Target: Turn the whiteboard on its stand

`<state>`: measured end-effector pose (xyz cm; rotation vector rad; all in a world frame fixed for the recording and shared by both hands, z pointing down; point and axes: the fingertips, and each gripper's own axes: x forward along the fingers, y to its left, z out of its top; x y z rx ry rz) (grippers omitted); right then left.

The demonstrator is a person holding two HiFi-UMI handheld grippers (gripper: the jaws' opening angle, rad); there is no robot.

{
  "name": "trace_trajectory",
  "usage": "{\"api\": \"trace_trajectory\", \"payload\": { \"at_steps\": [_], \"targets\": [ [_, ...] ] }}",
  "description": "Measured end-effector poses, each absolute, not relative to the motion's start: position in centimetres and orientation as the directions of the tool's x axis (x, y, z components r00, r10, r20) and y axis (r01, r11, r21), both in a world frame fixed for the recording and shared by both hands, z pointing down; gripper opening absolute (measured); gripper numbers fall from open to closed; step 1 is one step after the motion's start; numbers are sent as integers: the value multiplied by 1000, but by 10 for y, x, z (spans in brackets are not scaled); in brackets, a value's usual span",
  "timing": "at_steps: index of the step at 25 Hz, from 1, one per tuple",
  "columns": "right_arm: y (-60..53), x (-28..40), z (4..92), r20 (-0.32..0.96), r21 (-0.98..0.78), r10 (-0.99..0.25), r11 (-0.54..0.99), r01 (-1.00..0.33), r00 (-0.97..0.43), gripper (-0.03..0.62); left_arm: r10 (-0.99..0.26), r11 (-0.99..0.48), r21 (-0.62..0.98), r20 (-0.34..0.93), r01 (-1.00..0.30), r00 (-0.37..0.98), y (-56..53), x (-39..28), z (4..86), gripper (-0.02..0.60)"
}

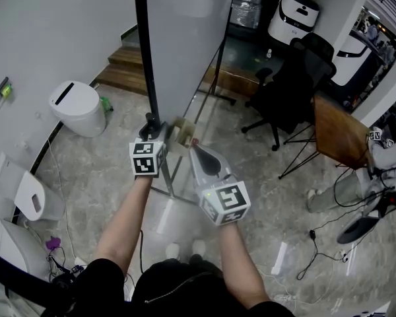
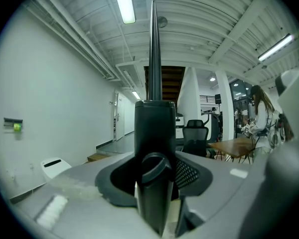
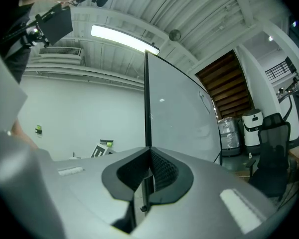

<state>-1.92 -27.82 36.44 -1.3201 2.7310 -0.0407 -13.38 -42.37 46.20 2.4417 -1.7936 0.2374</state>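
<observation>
The left claw (image 2: 155, 176) is clenched on the stand's black post (image 2: 154, 123), which fills the gap between its jaws, with a round knob (image 2: 154, 166) on the post sitting right at the pads. The right claw (image 3: 148, 156) is clamped on the thin dark edge of the whiteboard (image 3: 182, 118), and the panel spreads away to the right of that edge.

From the head view the two claws sit close together, the left one just left of the right. The whiteboard rises directly in front of the person, its foot bar running along the floor to the far right.

Risks, as I judge them: the right claw holds only a narrow rim, so a quick swing could pull the edge out of the pads. The post is smooth and round — the left grip may twist around it instead of steering it. A hard push high up could rock the stand on its feet. The office chair (image 1: 297, 78) and wooden table (image 1: 336, 134) stand to the right, where a turning panel might reach.

The board itself is a tall pale grey panel with a black frame — glossy and blank as far as these views show.
</observation>
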Motion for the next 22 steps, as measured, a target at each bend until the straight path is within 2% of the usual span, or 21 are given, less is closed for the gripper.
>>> {"api": "trace_trajectory", "payload": {
  "at_steps": [7, 9, 14, 22],
  "targets": [
    [-268, -14, 373, -87, -107, -778, 628, -771, -622, 11, -936, -319, -21, 162, -948, 312, -427, -132, 458, 196],
    [-267, -7, 374, -87, -107, -784, 621, -777, -614, 11, -936, -323, -14, 152, -946, 317, -425, -130, 452, 233],
    [-260, 3, 372, -93, -111, -786, 619, -778, -612, 11, -940, -314, -13, 141, -949, 309, -413, -140, 440, 273],
    [-249, 29, 379, -98, -148, -805, 593, -791, -585, 11, -929, -369, -37, 1, -929, 369, -378, -124, 377, 273]
  ]
}}
